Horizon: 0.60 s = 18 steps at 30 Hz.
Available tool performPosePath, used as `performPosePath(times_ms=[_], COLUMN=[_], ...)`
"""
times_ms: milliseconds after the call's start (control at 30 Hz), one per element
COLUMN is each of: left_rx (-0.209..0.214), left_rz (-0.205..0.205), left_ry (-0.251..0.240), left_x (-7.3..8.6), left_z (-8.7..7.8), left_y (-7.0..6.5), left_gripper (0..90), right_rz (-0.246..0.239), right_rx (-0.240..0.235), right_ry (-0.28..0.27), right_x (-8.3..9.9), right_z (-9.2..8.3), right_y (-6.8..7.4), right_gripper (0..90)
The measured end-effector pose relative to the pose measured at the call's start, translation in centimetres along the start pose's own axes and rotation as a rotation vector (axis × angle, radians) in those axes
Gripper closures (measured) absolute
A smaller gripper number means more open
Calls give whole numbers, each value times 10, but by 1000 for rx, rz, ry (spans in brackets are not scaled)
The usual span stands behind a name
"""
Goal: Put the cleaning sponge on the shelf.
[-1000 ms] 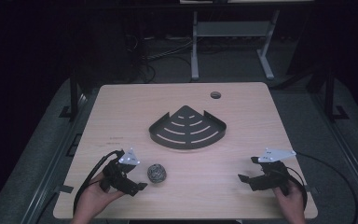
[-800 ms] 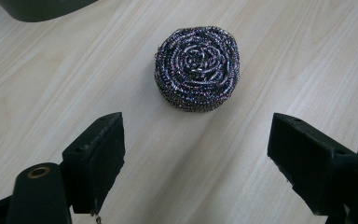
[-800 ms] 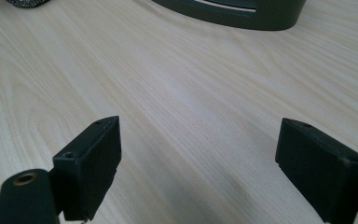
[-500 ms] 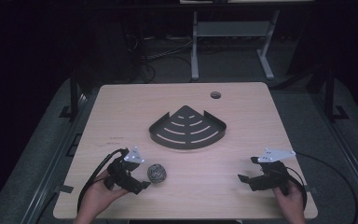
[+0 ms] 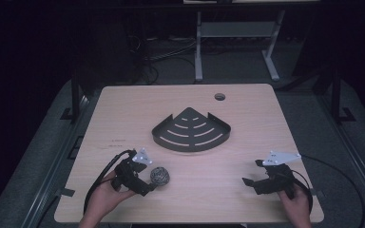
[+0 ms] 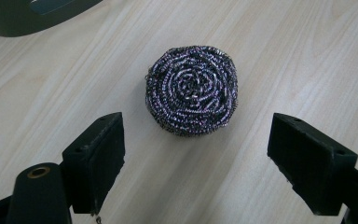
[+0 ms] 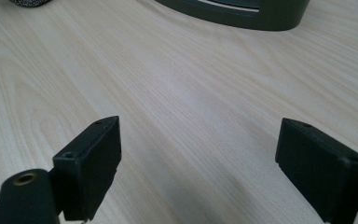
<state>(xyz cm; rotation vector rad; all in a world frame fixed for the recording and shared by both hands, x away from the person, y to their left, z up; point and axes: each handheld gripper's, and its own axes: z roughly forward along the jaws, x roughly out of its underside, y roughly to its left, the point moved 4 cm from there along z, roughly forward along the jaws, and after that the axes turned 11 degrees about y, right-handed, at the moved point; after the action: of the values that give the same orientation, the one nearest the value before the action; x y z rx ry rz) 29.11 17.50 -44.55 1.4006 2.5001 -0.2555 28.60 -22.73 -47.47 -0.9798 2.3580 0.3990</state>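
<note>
I had the left gripper (image 6: 196,154) spread wide and empty just short of the scourer (image 6: 192,90), which lay on the table (image 5: 123,114) near the rack (image 5: 191,130), nearer me, while the right gripper (image 7: 214,163) gaped empty over bare wood well right of the scourer.

A dim lab or test room: a plain wooden table (image 5: 247,199) stands on grey floor, cables (image 5: 166,57) tangle at the far side beside a white metal stand (image 5: 237,33).
</note>
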Motion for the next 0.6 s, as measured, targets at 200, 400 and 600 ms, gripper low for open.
performPosePath(times_ms=[200,400,600], left_rx=[6,4,13], left_rz=[4,7,9], left_ry=[11,17,26], left_x=[-4,-7,-11], left_z=[4,7,11], left_y=[0,1,2], left_gripper=[183,183,183], right_rz=[0,-5,-3], right_rx=[-2,-3,-4], right_ry=[-1,-2,-3], right_x=[0,0,0], right_z=[0,0,0], right_y=[0,0,0], right_gripper=[139,138,138])
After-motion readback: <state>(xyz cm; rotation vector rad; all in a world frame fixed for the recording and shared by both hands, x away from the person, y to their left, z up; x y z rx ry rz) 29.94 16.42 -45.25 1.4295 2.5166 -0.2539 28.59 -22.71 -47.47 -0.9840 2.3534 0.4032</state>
